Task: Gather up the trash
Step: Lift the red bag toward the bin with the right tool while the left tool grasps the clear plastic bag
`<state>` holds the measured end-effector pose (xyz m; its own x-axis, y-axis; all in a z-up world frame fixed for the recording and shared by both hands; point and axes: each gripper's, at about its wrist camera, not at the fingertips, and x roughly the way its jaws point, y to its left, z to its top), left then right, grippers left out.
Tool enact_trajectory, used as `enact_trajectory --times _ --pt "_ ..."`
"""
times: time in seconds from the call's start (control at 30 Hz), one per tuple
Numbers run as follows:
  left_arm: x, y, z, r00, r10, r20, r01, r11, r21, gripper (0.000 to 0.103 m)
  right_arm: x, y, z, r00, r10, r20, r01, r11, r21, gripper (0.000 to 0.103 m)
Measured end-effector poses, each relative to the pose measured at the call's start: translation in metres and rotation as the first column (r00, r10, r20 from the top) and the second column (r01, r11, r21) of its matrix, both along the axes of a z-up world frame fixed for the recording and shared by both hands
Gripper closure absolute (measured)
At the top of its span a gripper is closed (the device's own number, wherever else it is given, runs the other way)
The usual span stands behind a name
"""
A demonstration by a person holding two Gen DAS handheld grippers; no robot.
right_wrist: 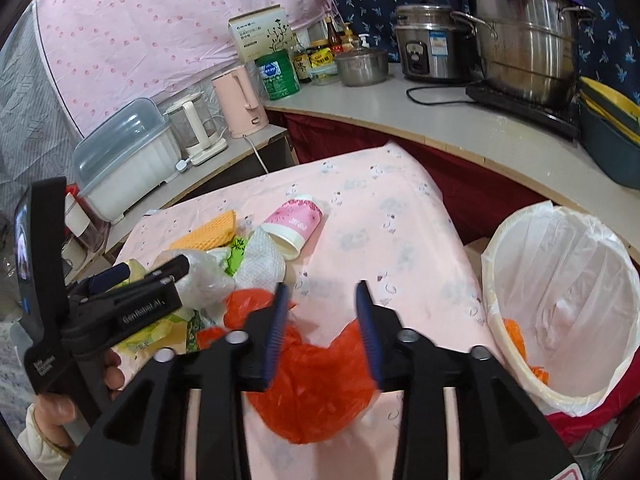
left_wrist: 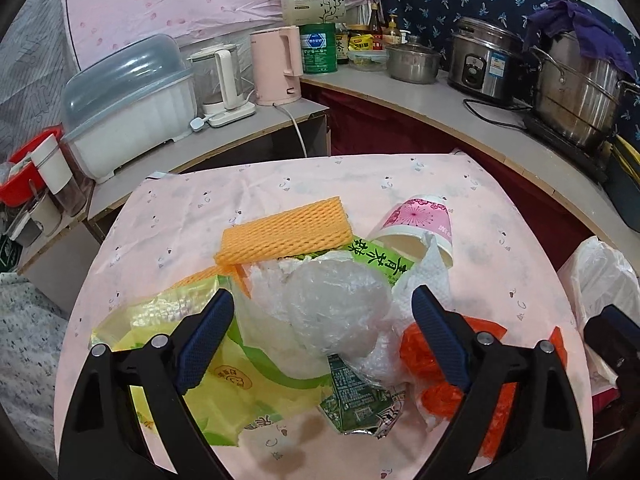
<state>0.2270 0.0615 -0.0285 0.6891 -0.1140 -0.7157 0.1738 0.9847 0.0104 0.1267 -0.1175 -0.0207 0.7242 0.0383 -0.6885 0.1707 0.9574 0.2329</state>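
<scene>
A heap of trash lies on the pink-clothed table (left_wrist: 320, 184). My left gripper (left_wrist: 323, 294) stands open astride a crumpled clear plastic bag (left_wrist: 340, 312), its pads clear of it. Around the bag lie an orange foam sleeve (left_wrist: 284, 232), a green tea packet (left_wrist: 380, 256), a yellow-green wrapper (left_wrist: 240, 380), a white paper towel (left_wrist: 432, 276) and a tipped pink paper cup (left_wrist: 420, 220). My right gripper (right_wrist: 322, 286) is open above an orange plastic bag (right_wrist: 312, 380), which lies on the cloth under its fingers. The left gripper (right_wrist: 154, 268) shows at the left, held by a hand.
A white-lined trash bin (right_wrist: 492, 280) stands off the table's right edge with something orange inside. Behind the table runs a counter (right_wrist: 460, 120) with steel pots, a rice cooker, a pink kettle (left_wrist: 276, 64) and a dish box (left_wrist: 128, 112).
</scene>
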Motion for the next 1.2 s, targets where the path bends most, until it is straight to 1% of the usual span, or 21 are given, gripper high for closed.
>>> enact_trajectory --times 0.1,0.23,0.27,0.3,0.37,0.47,0.5,0.53,0.57,0.6,0.63,0.67,0.7,0.8,0.97,1.07,1.17,1.2 --pt "-0.009 0.009 0.002 1.000 0.017 -0.007 -0.017 1.000 -0.025 0.017 -0.006 0.004 -0.009 1.000 0.011 -0.026 -0.012 1.000 -0.010 0.043" --pt "-0.024 0.021 0.000 0.999 0.042 -0.017 -0.042 0.999 -0.034 0.017 -0.011 0.016 -0.026 0.996 0.043 -0.074 -0.044 0.999 -0.011 0.041" --pt "-0.026 0.023 0.000 0.999 0.046 -0.019 -0.046 0.998 -0.035 0.017 -0.012 0.019 -0.029 0.996 0.050 -0.079 -0.051 0.999 -0.010 0.039" --pt "-0.030 0.026 0.000 0.999 0.051 -0.019 -0.051 0.998 -0.036 0.017 -0.012 0.022 -0.031 0.995 0.056 -0.083 -0.057 0.998 -0.009 0.034" --pt "-0.035 0.031 0.001 0.998 0.058 -0.020 -0.058 0.998 -0.038 0.017 -0.010 0.029 -0.040 0.992 0.076 -0.097 -0.077 0.997 -0.011 0.028" --pt "-0.042 0.035 0.003 0.998 0.061 -0.016 -0.062 0.997 -0.036 0.017 -0.003 0.033 -0.059 0.987 0.078 -0.143 -0.083 0.996 -0.026 0.028" --pt "-0.044 0.035 0.004 0.998 0.062 -0.014 -0.062 0.998 -0.033 0.017 -0.002 0.034 -0.065 0.986 0.070 -0.152 -0.076 0.996 -0.035 0.029" --pt "-0.045 0.035 0.005 0.998 0.062 -0.011 -0.062 0.998 -0.031 0.017 -0.001 0.033 -0.068 0.986 0.061 -0.156 -0.068 0.997 -0.040 0.033" --pt "-0.045 0.035 0.005 0.998 0.062 -0.010 -0.062 0.998 -0.031 0.017 -0.002 0.031 -0.069 0.987 0.056 -0.153 -0.062 0.997 -0.037 0.049" --pt "-0.046 0.035 0.006 0.998 0.061 -0.009 -0.061 0.998 -0.031 0.017 -0.001 0.029 -0.069 0.987 0.058 -0.150 -0.062 0.998 -0.024 0.055" --pt "-0.045 0.035 0.007 0.998 0.059 -0.008 -0.059 0.998 -0.032 0.017 -0.001 0.026 -0.067 0.988 0.057 -0.143 -0.059 0.998 -0.010 0.059" --pt "-0.045 0.034 0.007 0.998 0.058 -0.007 -0.058 0.998 -0.032 0.017 -0.002 0.024 -0.065 0.989 0.057 -0.133 -0.059 0.998 -0.011 0.067" --pt "-0.044 0.033 0.008 0.998 0.055 -0.007 -0.055 0.998 -0.034 0.017 -0.003 0.023 -0.060 0.991 0.056 -0.120 -0.059 0.998 -0.021 0.072" --pt "-0.041 0.025 0.009 0.999 0.034 0.000 -0.034 0.999 -0.033 0.017 -0.006 0.015 -0.046 0.997 0.038 -0.074 -0.040 0.999 -0.020 0.076" --pt "-0.031 0.006 0.011 1.000 -0.001 0.026 0.002 1.000 -0.012 0.017 -0.009 -0.007 -0.018 1.000 -0.026 0.010 0.026 0.999 -0.023 0.077" --pt "-0.018 -0.004 0.005 1.000 -0.013 0.024 0.013 1.000 0.003 0.017 -0.004 -0.019 -0.007 0.998 -0.051 0.032 0.052 0.999 -0.015 0.076" --pt "-0.006 -0.012 -0.004 1.000 -0.021 0.012 0.021 1.000 0.022 0.017 0.002 -0.027 -0.002 0.997 -0.063 0.043 0.063 0.998 -0.004 0.076" --pt "-0.001 -0.015 -0.009 1.000 -0.027 0.006 0.027 0.999 0.029 0.018 0.004 -0.028 -0.002 0.997 -0.064 0.044 0.065 0.998 -0.003 0.076"
